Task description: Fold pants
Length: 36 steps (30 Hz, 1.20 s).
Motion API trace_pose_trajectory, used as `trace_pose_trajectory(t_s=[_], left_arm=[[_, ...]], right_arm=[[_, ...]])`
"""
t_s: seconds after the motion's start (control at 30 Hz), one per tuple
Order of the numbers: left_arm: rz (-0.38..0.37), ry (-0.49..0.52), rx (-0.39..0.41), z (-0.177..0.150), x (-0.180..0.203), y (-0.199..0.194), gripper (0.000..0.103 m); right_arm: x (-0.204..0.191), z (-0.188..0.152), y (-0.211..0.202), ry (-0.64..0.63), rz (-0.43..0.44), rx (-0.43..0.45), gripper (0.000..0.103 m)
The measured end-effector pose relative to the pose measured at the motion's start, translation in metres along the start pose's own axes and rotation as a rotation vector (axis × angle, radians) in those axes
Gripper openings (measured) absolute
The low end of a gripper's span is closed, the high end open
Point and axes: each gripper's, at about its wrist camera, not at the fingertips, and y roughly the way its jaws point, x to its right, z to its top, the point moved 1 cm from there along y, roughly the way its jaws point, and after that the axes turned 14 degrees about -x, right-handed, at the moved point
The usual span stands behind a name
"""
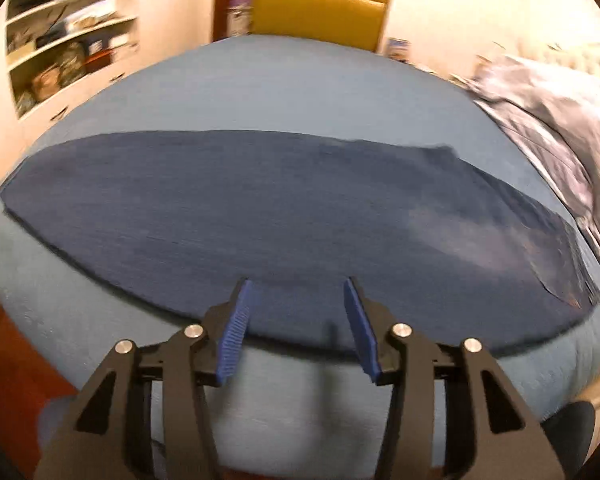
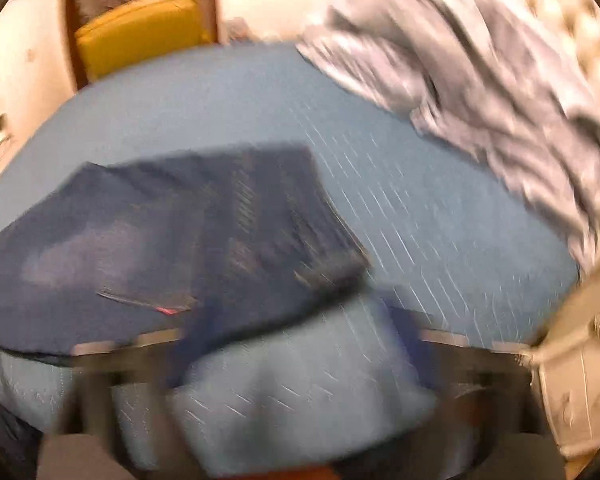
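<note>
Left gripper tilts down, released, over the near hem of dark blue pants lying flat; right gripper, blurred at 6 o'clock, released too

A: Where do the pants lie?
B: Flat on the bed, stretched from left to right across its near half, as the left wrist view shows.

A: And the grippers?
B: The left gripper hangs over the near edge of the pants, its fingers apart with nothing between them. The right gripper is blurred; it sits at the near right end of the pants.

A: What lies behind?
B: A chair stands past the far edge of the bed. Shelves are on the wall to the left.

A: To the right?
B: A crumpled blanket lies on the bed's far right, well apart from the pants.
</note>
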Motion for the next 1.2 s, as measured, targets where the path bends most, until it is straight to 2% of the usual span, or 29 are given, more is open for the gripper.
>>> trace_pose_trajectory(t_s=[0.07,0.1,0.13,0.17,0.2,0.27,0.3,0.33,0.37,0.43,0.5,0.6,0.67,0.73,0.77,0.83,0.9,0.93,1.0,1.07,1.1,1.13,1.2], left_arm=[[0.070,-0.006,0.020,0.006,-0.016,-0.006,0.067],[0.094,0.006,0.037,0.009,-0.022,-0.009,0.071],[0.111,0.036,0.058,0.013,-0.029,-0.011,0.079],[0.117,0.061,0.080,0.016,-0.035,-0.012,0.088],[0.123,0.094,0.092,0.018,-0.040,-0.012,0.091],[0.132,0.149,0.066,0.031,-0.063,-0.004,0.090],[0.153,0.144,0.069,0.035,-0.075,-0.002,0.087],[0.195,0.101,0.082,0.040,-0.097,-0.004,0.086],[0.194,0.031,0.083,0.045,-0.122,-0.006,0.083],[0.089,-0.158,0.072,0.055,-0.186,-0.012,0.077],[0.087,-0.359,0.107,0.057,-0.255,-0.023,0.075],[0.003,-0.576,0.148,0.052,-0.338,-0.032,0.071],[-0.057,-0.647,0.147,0.050,-0.375,-0.032,0.055],[-0.125,-0.699,0.119,0.051,-0.403,-0.022,0.044],[-0.167,-0.704,0.114,0.049,-0.412,-0.019,0.039],[-0.259,-0.713,0.092,0.056,-0.426,-0.010,0.039],[-0.298,-0.744,0.057,0.063,-0.438,-0.002,0.039],[-0.308,-0.760,0.010,0.068,-0.442,0.006,0.039],[-0.320,-0.727,-0.023,0.077,-0.439,0.012,0.027],[-0.211,-0.616,-0.061,0.096,-0.424,0.013,0.018],[-0.175,-0.567,-0.047,0.105,-0.420,0.009,0.017],[-0.148,-0.476,0.004,0.111,-0.407,-0.005,0.005],[-0.087,-0.366,0.056,0.112,-0.391,-0.028,0.006]], right_arm=[[-0.027,0.009,-0.004,-0.039,0.002,0.008,0.092],[-0.037,0.012,-0.003,-0.043,0.021,0.013,0.092],[-0.045,0.014,-0.002,-0.037,0.021,0.014,0.092],[-0.059,0.017,0.002,-0.024,-0.018,0.006,0.092],[-0.068,0.017,0.006,-0.027,-0.024,-0.002,0.093],[-0.090,0.019,0.014,-0.068,0.028,-0.018,0.093],[-0.096,0.020,0.015,-0.069,0.034,-0.024,0.093],[-0.101,0.019,0.017,-0.065,0.053,-0.031,0.093],[-0.107,0.019,0.021,-0.064,0.087,-0.047,0.093],[-0.119,0.020,0.028,-0.073,0.183,-0.092,0.093],[-0.134,0.019,0.029,-0.102,0.229,-0.109,0.093],[-0.166,0.015,0.023,-0.202,0.250,-0.109,0.092],[-0.191,0.015,0.019,-0.264,0.232,-0.098,0.092],[-0.220,0.017,0.014,-0.299,0.284,-0.101,0.091],[-0.234,0.019,0.012,-0.317,0.298,-0.100,0.086],[-0.269,0.021,0.007,-0.377,0.321,-0.099,0.083],[-0.314,0.023,0.000,-0.453,0.361,-0.092,0.083],[-0.329,0.022,-0.002,-0.475,0.371,-0.090,0.083],[-0.369,0.021,-0.007,-0.536,0.394,-0.090,0.083],[-0.410,0.016,-0.010,-0.599,0.431,-0.100,0.083],[-0.426,0.015,-0.010,-0.621,0.444,-0.106,0.083],[-0.442,0.013,-0.010,-0.646,0.455,-0.114,0.083],[-0.475,0.004,-0.008,-0.700,0.460,-0.136,0.082]])
